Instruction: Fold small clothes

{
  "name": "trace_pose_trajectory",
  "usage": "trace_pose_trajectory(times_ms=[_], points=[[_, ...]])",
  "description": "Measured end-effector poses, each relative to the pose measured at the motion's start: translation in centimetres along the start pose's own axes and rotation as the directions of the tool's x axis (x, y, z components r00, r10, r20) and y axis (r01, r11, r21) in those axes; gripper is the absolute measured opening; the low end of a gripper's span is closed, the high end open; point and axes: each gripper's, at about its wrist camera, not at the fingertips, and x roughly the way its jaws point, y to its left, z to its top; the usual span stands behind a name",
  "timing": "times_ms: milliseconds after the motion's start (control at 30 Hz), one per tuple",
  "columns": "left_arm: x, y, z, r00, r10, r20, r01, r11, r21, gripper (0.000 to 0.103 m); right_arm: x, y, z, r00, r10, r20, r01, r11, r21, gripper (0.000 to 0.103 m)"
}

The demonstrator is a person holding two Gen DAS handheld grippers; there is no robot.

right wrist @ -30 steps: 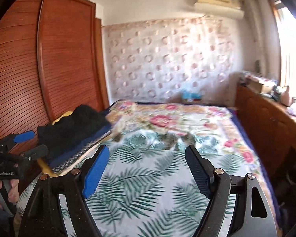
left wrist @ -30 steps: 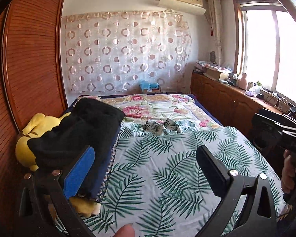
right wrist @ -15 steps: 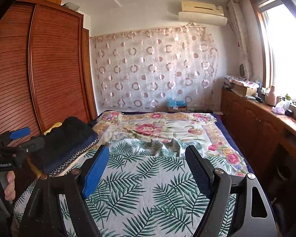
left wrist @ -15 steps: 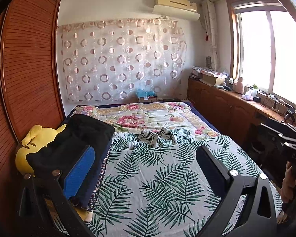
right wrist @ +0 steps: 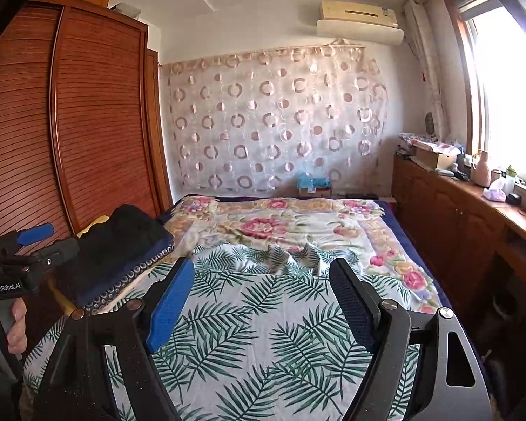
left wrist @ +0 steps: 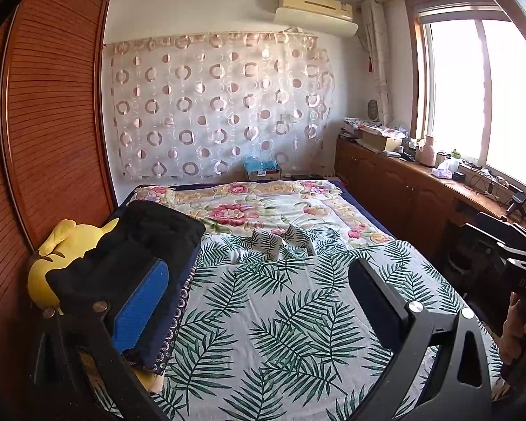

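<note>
Hovering open claws [right wrist: 259, 301], leaf-print sheet [right wrist: 263, 343] bare, black pile [left wrist: 122, 263] at edge

Two fisheye views, each mounted on a hand-held gripper and looking forward along its fingers, tilted slightly down over the bed [left wrist: 280, 315]. Left wrist view: from the foot of the bed, nearer the wardrobe [left wrist: 52, 122], facing the curtain [left wrist: 221, 105]. Right wrist view: same heading, set further toward the window [right wrist: 501, 87] side. Shared: bed, curtain, air conditioner [left wrist: 315, 10], black folded pile [right wrist: 122, 245]. Each view catches the other gripper at its edge, apparently close alongside.
</note>
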Motion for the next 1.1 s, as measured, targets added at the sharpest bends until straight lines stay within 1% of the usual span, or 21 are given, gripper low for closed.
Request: trace_pose_trajectory(times_ms=[633, 1100], points=[[0.0, 0.0, 0.0, 1.0, -0.001, 0.0, 0.001, 1.0, 0.0, 0.103, -0.8, -2.1, 0.4, 1.0, 0.002, -0.001, -0.002, 1.0, -0.005, 0.081], [0.0, -0.1, -0.1, 1.0, 0.001, 0.001, -0.001, 1.0, 0.001, 0.103, -1.2, -2.6, 0.5, 1.0, 0.004, -0.001, -0.004, 1.0, -0.011, 0.081]])
